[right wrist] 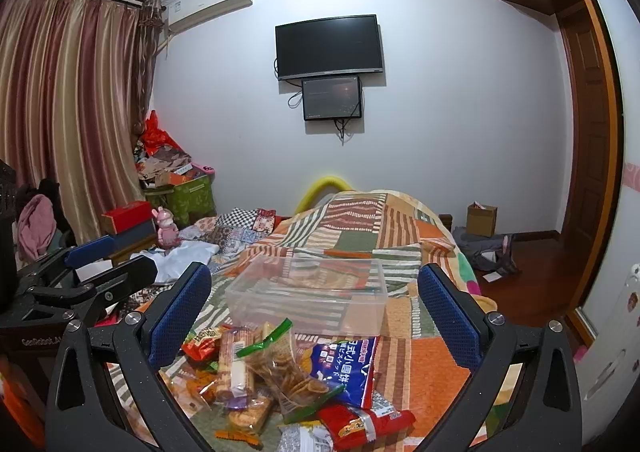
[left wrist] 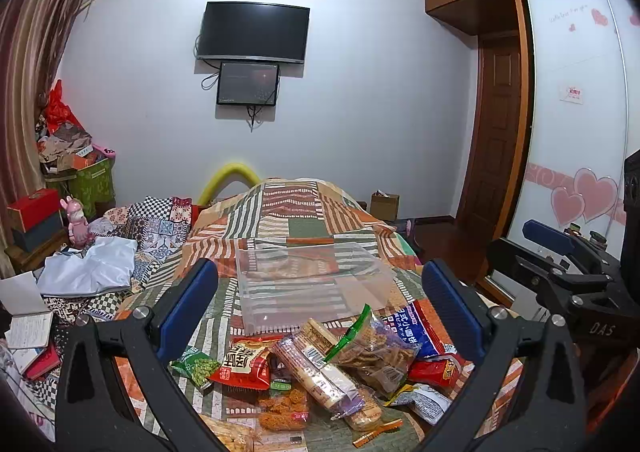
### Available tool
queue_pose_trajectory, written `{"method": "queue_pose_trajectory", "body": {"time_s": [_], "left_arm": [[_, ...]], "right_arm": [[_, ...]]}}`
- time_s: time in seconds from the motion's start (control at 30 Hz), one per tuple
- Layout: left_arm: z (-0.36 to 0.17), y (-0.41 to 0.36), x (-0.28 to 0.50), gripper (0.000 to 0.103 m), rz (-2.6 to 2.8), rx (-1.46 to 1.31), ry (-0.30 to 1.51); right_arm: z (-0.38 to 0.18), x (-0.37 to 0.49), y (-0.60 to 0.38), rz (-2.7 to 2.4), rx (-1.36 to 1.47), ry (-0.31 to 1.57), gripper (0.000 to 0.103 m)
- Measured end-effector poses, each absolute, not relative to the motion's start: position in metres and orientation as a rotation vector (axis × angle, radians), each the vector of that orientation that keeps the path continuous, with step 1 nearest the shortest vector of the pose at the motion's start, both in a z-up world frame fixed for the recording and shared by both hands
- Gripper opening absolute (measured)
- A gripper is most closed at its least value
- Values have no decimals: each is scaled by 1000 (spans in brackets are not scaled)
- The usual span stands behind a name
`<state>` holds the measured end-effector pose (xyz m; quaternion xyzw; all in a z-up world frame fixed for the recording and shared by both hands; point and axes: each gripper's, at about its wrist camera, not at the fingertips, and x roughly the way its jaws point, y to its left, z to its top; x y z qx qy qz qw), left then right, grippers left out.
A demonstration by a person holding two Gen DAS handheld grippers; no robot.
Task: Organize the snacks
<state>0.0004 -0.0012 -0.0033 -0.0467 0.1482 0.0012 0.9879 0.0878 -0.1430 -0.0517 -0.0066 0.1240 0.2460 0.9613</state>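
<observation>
Task not started: clear rectangular plastic bin (right wrist: 306, 294) on the patchwork quilt (right wrist: 420, 356) holds nothing. Mixed pile of snack packets (left wrist: 320, 368) lies just in front of bin. Left gripper (left wrist: 320, 316) and right gripper (right wrist: 314, 316) both spread apart, holding nothing, hovering over pile.

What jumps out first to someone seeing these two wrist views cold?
The heap of snack packets on the patchwork quilt, right in front of both open grippers, left and right. Just behind the heap sits a clear plastic bin, apparently with nothing in it. Beyond the bed, a dark TV hangs on the far wall above a smaller screen.
</observation>
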Motion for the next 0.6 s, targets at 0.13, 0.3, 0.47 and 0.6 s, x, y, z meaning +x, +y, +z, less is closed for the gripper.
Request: {"method": "queue_pose_trajectory", "body": {"time_s": [0.13, 0.3, 0.47, 0.6], "left_arm": [[0, 3, -1, 103, 2, -93, 296], [0, 3, -1, 103, 3, -96, 298], [-2, 3, -1, 103, 2, -99, 297], [-3, 4, -1, 103, -1, -101, 299]], "right_arm": [[-52, 88, -143, 499, -13, 252, 103], [-51, 87, -143, 499, -12, 253, 103], [-50, 86, -143, 502, -14, 253, 103], [-49, 86, -143, 503, -14, 253, 103]]}}
